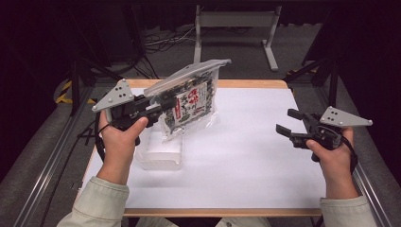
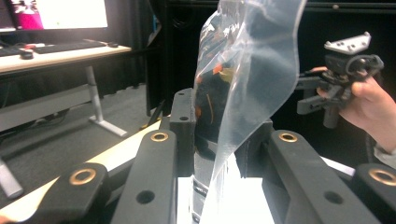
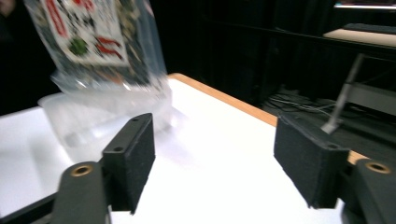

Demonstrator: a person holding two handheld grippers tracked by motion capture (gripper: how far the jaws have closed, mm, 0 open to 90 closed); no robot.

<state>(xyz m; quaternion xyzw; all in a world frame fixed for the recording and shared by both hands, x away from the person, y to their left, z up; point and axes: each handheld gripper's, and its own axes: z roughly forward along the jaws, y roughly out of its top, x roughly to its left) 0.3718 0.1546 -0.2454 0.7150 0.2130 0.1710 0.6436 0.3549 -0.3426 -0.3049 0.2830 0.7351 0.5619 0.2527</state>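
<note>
High view: one snack bag (image 1: pixel 188 101) pinched in left gripper (image 1: pixel 158 109), right gripper (image 1: pixel 289 124) fingers spread.

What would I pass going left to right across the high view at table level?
Left gripper → clear plastic container, roughly below its jaws → snack bag held up in those jaws → bare white tabletop → right gripper, jaws open.

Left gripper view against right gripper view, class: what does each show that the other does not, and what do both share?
The left gripper view alone shows the right claw in a hand, a desk with a monitor, and its own jaws shut on the bag. The right gripper view alone shows the clear plastic tub and its own jaws wide apart, nothing between them. Both show the bag and the white table.
</note>
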